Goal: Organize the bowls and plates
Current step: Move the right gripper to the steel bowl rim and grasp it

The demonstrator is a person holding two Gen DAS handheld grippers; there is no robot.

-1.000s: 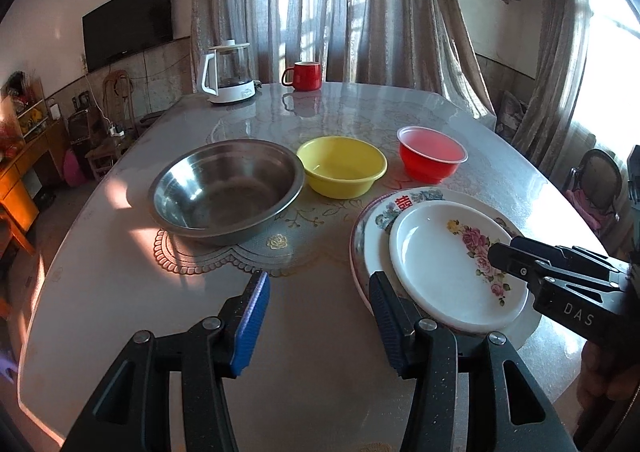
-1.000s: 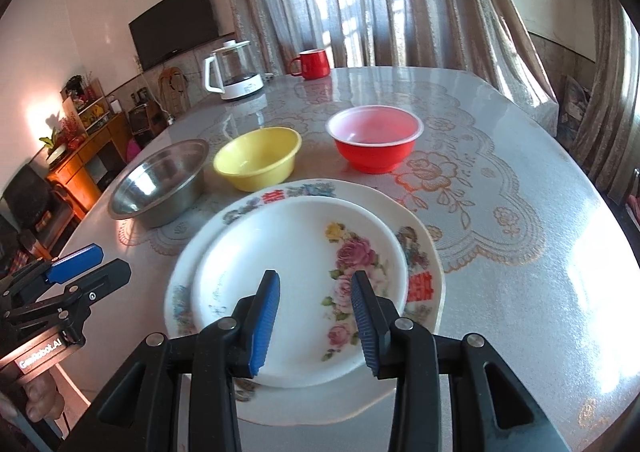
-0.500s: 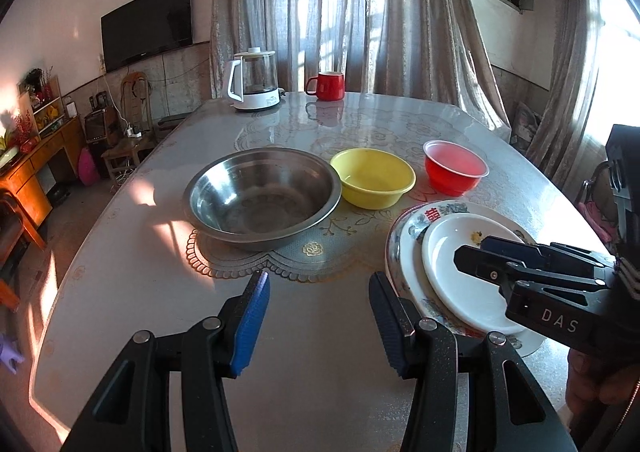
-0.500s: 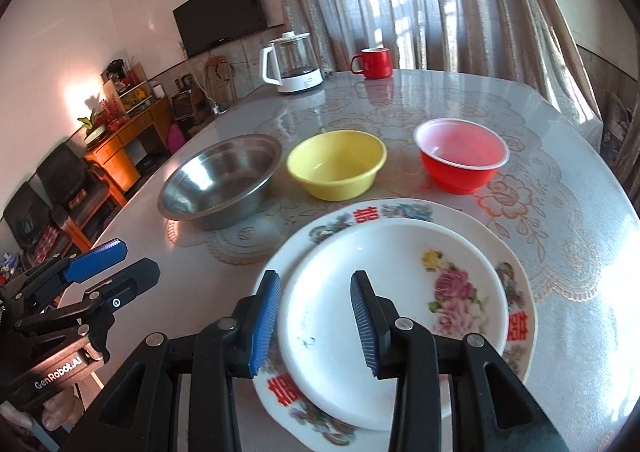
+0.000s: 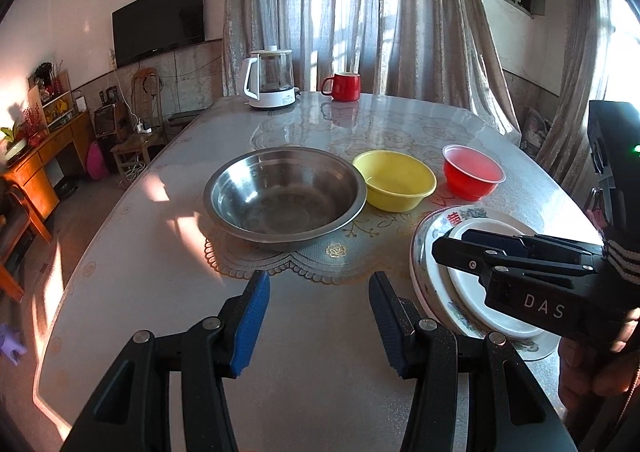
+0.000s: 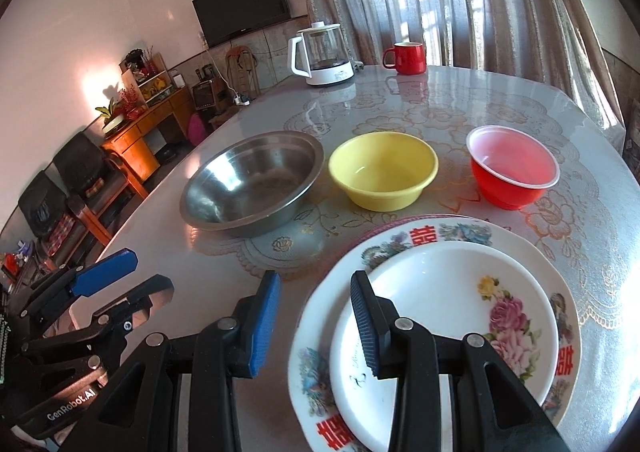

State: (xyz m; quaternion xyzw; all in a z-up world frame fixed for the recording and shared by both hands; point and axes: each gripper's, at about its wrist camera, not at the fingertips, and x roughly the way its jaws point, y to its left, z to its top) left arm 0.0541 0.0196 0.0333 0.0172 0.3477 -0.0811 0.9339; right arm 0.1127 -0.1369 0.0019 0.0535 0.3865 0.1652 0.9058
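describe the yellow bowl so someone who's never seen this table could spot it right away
On the round table, three bowls stand in a row beyond the stacked plates. The yellow bowl is the middle one, between the steel bowl and the red bowl.

Three bowls stood on the table point(image 6: 460, 108): a steel bowl point(image 6: 252, 184) at about ten o'clock of the right wrist view, a yellow bowl point(image 6: 383, 176) at twelve, and a red bowl point(image 6: 513, 172) at one. Two plates sat stacked at about five o'clock, a small plate point(image 6: 452, 312) resting on a large plate point(image 6: 532, 252). There was one kettle point(image 6: 322, 54) and one red mug point(image 6: 406, 58), both toward twelve at the far edge. Two grippers were counted: the left gripper point(image 5: 318, 326) and the right gripper point(image 6: 314, 322).
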